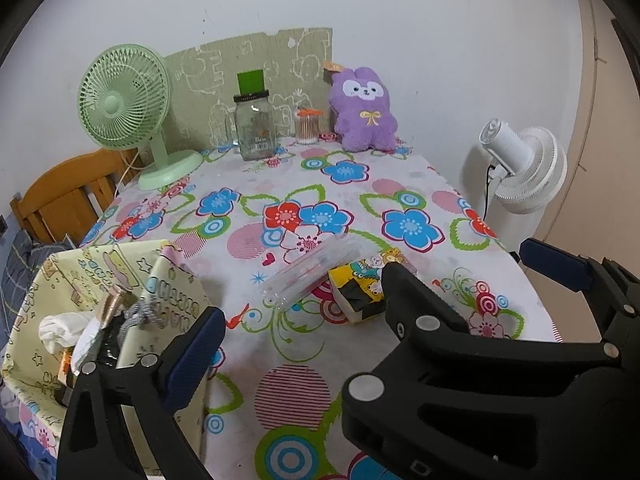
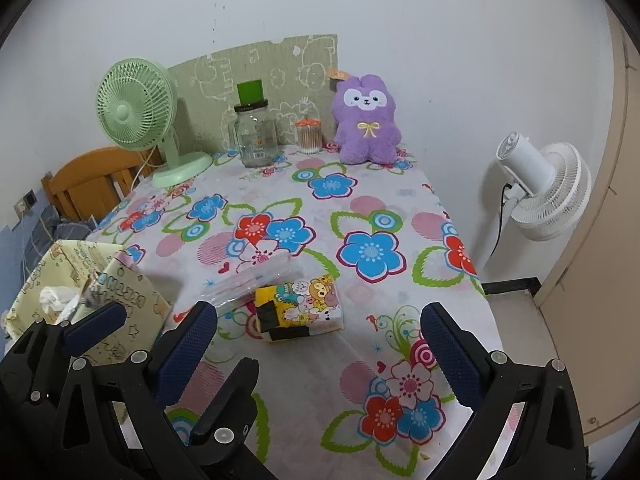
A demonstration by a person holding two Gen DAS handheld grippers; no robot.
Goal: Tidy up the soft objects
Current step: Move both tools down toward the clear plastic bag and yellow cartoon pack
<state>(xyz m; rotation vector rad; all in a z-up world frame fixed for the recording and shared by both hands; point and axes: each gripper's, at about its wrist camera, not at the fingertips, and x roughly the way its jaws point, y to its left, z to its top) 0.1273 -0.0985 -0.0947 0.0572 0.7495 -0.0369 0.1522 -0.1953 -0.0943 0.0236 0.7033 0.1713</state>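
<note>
A cartoon-print tissue pack (image 1: 360, 284) (image 2: 300, 308) lies on the flowered tablecloth (image 1: 304, 392) (image 2: 320, 364), touching a clear plastic packet (image 1: 312, 276) (image 2: 248, 280). At the back of the table, a purple plush bunny (image 1: 364, 110) (image 2: 366, 120) sits upright against the wall. A pale yellow fabric basket (image 1: 176, 292) (image 2: 128, 300) stands at the left edge with a white cloth (image 1: 60, 330) (image 2: 54, 296) and other items inside. My left gripper (image 1: 304, 344) is open beside the basket, its right finger hidden. Just short of the tissue pack, my right gripper (image 2: 316, 352) is open and empty.
A green desk fan (image 1: 124, 104) (image 2: 136, 108), a glass jar (image 1: 256, 128) (image 2: 256, 136) and a cotton-swab tub (image 1: 307, 128) (image 2: 309, 136) stand along the back. A white floor fan (image 1: 524, 168) (image 2: 548, 192) is off the right edge. A wooden chair (image 1: 68, 196) is at left.
</note>
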